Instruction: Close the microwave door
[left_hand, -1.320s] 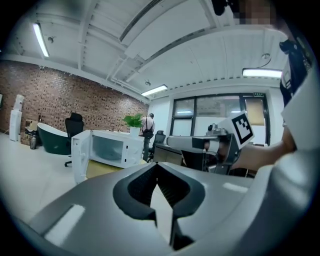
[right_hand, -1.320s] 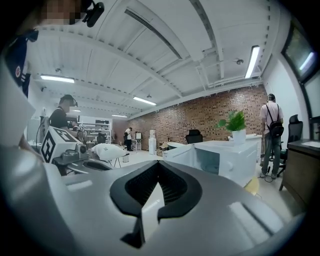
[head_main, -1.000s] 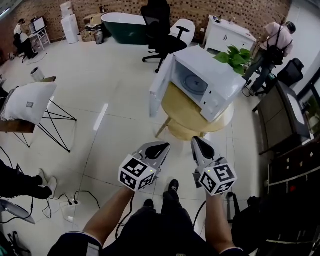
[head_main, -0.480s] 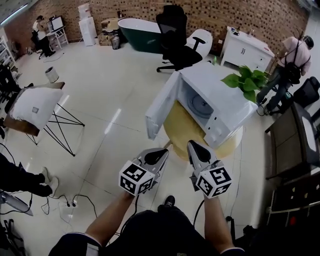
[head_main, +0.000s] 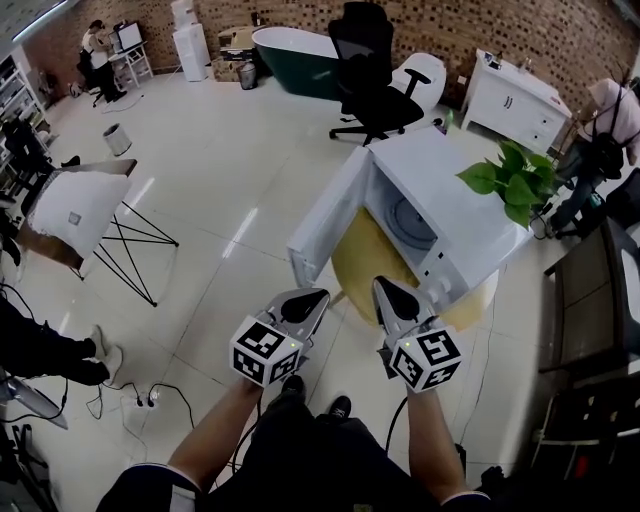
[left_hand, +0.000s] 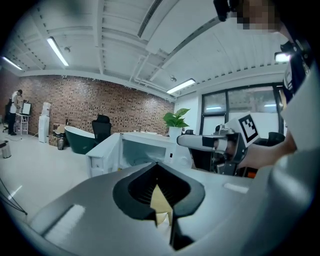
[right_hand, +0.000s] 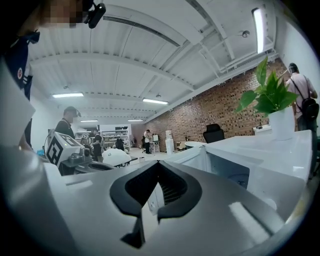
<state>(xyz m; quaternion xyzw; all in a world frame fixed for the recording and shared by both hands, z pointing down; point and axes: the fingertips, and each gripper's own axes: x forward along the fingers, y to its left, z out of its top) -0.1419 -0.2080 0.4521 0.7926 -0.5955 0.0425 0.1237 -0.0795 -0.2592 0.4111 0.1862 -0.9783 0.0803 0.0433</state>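
A white microwave (head_main: 470, 235) stands on a round wooden table (head_main: 362, 268), and its door (head_main: 322, 228) is swung wide open to the left. The empty cavity and turntable show inside. My left gripper (head_main: 316, 297) is shut and holds nothing, just short of the door's lower edge. My right gripper (head_main: 381, 286) is shut too, close to the table edge below the cavity. In the left gripper view the shut left gripper (left_hand: 159, 172) points at the microwave (left_hand: 150, 147) and its door (left_hand: 102, 152). The right gripper (right_hand: 157, 169) faces the door (right_hand: 192, 156) edge-on.
A potted plant (head_main: 515, 175) sits behind the microwave. A black office chair (head_main: 375, 60), a white chair and a green bathtub (head_main: 290, 45) stand farther back. A cushion on a folding stand (head_main: 75, 205) is at the left, floor cables (head_main: 130, 400) near my feet, dark cabinets (head_main: 600, 300) at the right.
I have stepped closer: the microwave and its open door now sit nearer the two grippers and lower in view. Both grippers stay shut, side by side.
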